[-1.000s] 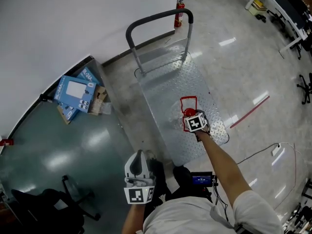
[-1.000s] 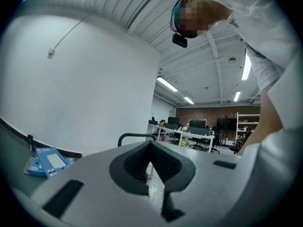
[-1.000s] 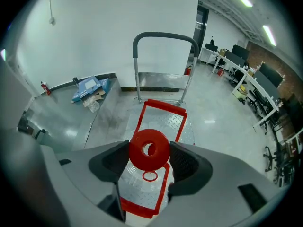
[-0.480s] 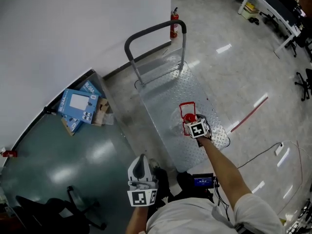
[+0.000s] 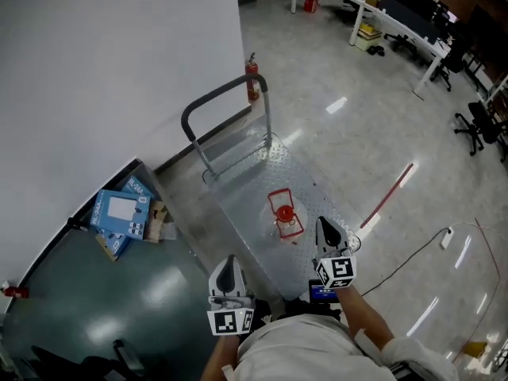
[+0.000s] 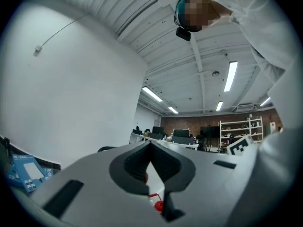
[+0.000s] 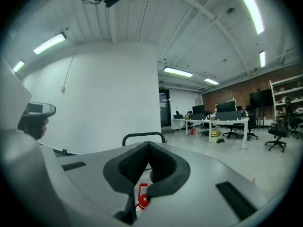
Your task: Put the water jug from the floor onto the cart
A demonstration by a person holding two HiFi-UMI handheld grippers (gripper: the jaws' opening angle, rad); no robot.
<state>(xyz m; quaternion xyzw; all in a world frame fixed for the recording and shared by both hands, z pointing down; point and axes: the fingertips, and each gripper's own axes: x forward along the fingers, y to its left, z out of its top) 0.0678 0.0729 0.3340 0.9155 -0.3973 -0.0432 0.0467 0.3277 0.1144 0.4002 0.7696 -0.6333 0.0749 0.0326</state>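
**Water jug on cart deck; both grippers closed and empty**

The water jug – clear body, red cap and red carrying frame – stands on the cart, in the nearer half of the ribbed metal deck and clear of both long edges. Nothing else sits on the deck. The cart handle rises at the far end.

The left gripper is held near the person's body, off the near left corner of the deck. In the left gripper view its jaws are pressed together with nothing between them. The right gripper hangs over the near right corner of the cart, just beside the jug but apart from it – jaws likewise pressed together and empty.

Clearances: the white wall runs close along the cart's left side, with blue boxes lying at its foot. A fire extinguisher stands beyond the handle. To the right the polished floor is open; a red strip and a loose cable lie across it. The nearest desk is well apart, at the far end of the room.
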